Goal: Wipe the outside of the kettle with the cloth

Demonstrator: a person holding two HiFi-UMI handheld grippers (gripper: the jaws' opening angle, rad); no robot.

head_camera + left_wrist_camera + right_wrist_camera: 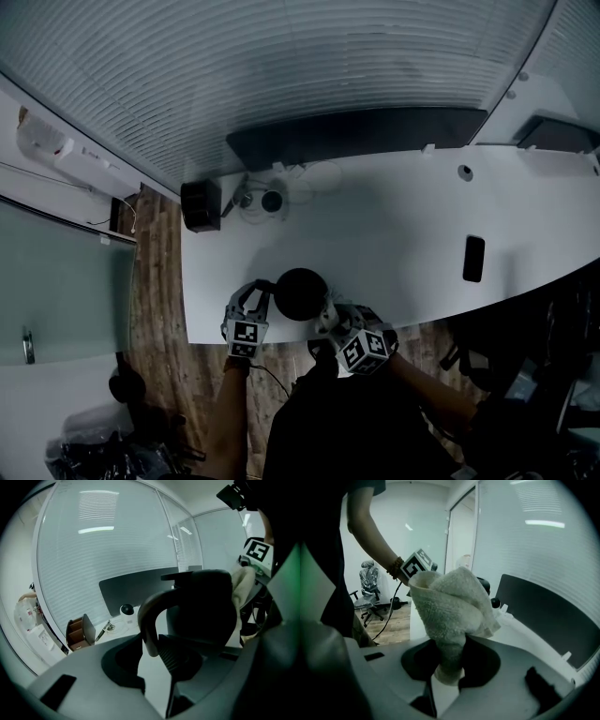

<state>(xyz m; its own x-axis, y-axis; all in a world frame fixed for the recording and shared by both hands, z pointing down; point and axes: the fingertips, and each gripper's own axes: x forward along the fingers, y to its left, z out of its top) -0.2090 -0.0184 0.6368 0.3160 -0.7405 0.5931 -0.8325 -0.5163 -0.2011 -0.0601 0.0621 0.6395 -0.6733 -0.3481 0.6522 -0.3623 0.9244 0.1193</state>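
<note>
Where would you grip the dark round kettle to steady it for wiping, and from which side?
Its curved loop handle, from the person's left, where the left gripper clamps it: the handle juts out that side, slim enough for jaws, leaving the kettle body free for the beige towelling cloth in the right gripper.

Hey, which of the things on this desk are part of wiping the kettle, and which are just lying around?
In the job:
- kettle, held by its handle in the left gripper
- cloth, clamped in the right gripper

Lying about:
- phone
- desk organizer
- small round gadget
</note>
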